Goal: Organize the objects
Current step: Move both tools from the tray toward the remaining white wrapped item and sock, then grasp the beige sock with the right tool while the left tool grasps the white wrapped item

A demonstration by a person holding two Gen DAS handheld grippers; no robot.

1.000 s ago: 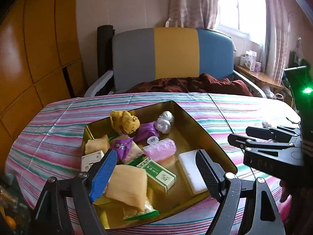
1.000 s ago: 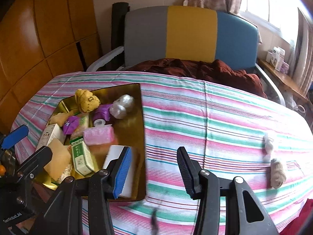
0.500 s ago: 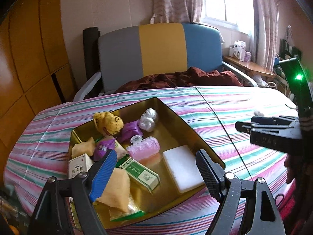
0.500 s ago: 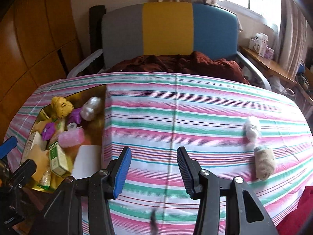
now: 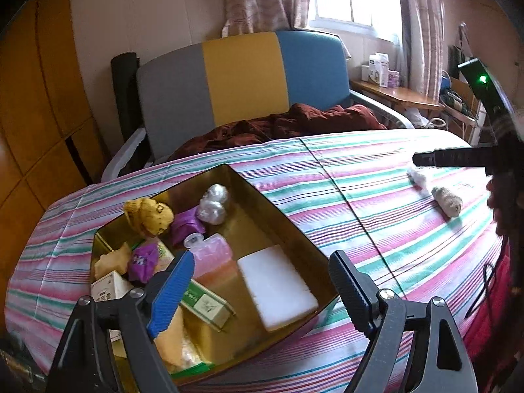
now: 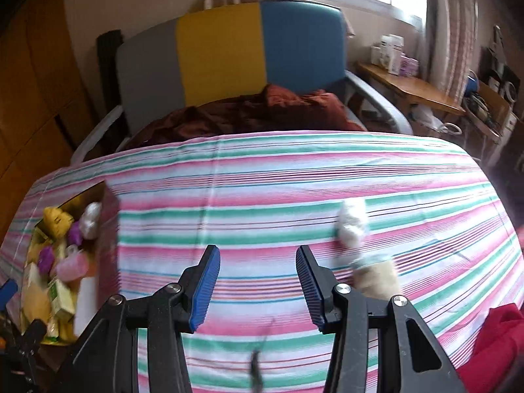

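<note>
A gold tin box sits on the left of the striped table and holds several small items: a yellow plush, a pink roll, a green box, a white sponge. My left gripper hangs open and empty over the box's near edge. A white wad and a beige roll lie on the cloth at the right. My right gripper is open and empty above the cloth, just left of the beige roll. The box also shows in the right wrist view.
The table wears a pink, green and white striped cloth. Behind it stands a grey, yellow and blue chair with a dark red blanket. A wooden shelf with boxes is at the far right. Red fabric lies at the near right edge.
My right gripper has swung right, away from the gold box, toward the white wad and beige roll. My left gripper has shifted a little; the box now sits further left in its view.
</note>
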